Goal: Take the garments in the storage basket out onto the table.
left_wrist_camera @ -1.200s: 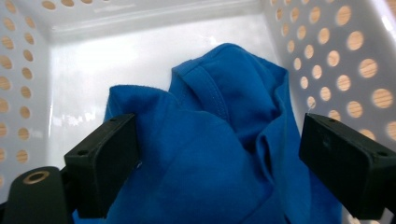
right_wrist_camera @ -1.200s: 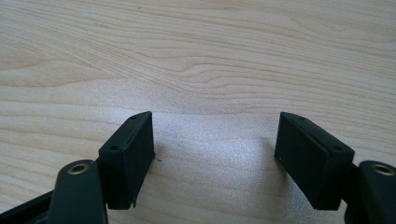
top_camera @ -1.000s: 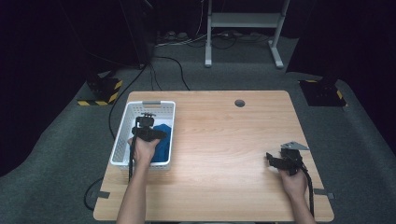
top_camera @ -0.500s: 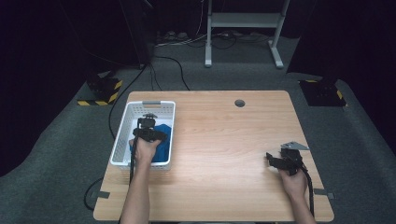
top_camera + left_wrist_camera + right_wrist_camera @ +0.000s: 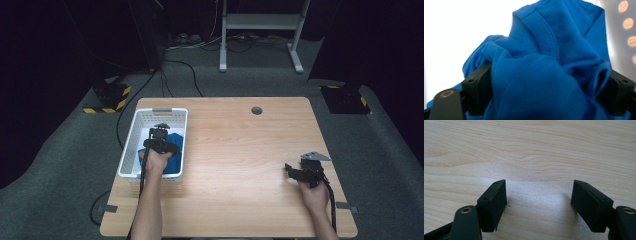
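A crumpled blue cloth lies in a white plastic basket at the table's left. My left gripper is down inside the basket, pushed into the cloth. In the left gripper view the blue cloth bulges up between the jaws, which stand wide apart on either side of it, so the left gripper is open. My right gripper rests low over the wooden table at the right. In the right gripper view the right gripper is open, with bare wood between its jaws.
The basket's perforated wall stands close on the right of the cloth. A round cable hole sits near the table's far edge. Cables and a metal stand base lie on the dark floor beyond.
My left gripper has shifted only slightly inside the basket, staying over the blue cloth. The right gripper has not moved.
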The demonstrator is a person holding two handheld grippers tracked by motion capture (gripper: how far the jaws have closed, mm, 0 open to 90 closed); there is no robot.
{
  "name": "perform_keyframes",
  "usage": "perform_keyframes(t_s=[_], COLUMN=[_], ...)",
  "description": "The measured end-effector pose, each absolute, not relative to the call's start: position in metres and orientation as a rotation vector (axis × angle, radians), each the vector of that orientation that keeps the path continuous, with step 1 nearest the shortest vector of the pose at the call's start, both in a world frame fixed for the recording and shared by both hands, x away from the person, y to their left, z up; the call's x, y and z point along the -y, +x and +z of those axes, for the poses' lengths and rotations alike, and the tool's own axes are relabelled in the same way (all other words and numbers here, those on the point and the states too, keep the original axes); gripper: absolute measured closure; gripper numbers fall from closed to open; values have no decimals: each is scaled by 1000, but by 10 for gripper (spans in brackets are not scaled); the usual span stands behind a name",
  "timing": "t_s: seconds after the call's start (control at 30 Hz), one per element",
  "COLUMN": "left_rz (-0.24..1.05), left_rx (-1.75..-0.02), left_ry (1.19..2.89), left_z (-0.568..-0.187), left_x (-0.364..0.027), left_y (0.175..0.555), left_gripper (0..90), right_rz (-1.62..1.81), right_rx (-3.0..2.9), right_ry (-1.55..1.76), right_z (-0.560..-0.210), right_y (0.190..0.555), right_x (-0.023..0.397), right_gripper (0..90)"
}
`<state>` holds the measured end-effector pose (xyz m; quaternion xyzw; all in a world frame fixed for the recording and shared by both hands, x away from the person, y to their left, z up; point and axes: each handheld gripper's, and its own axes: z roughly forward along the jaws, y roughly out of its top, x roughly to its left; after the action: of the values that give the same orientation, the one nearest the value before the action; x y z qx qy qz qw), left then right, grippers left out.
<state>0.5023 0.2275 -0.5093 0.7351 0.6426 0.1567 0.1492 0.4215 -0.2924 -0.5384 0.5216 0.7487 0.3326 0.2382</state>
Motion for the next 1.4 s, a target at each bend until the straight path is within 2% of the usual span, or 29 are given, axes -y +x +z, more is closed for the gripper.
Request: perform_keyframes(t_s=[0.17, 0.3, 0.6, 0.77, 1.4], left_rz=[466, 502, 542, 531, 473], left_rx=[-1840, -1803, -1775, -1788, -1778], left_ry=[2104, 2115, 2151, 2155, 2070], left_z=[-509, -506, -504, -503, -494], left_x=[-227, -225, -221, -222, -228], left_y=[501, 497, 496, 498, 498], left_gripper=[194, 353, 578, 632, 706], right_rz=[911, 910, 911, 911, 914], right_rx=[-2050, -2050, -2049, -2049, -2048], right_ry=[1430, 1430, 1431, 1431, 1433], right_z=[-538, -538, -538, -538, -538], right_y=[422, 422, 422, 422, 422], right_x=[292, 292, 292, 292, 293], right_gripper=[287, 287, 289, 289, 288])
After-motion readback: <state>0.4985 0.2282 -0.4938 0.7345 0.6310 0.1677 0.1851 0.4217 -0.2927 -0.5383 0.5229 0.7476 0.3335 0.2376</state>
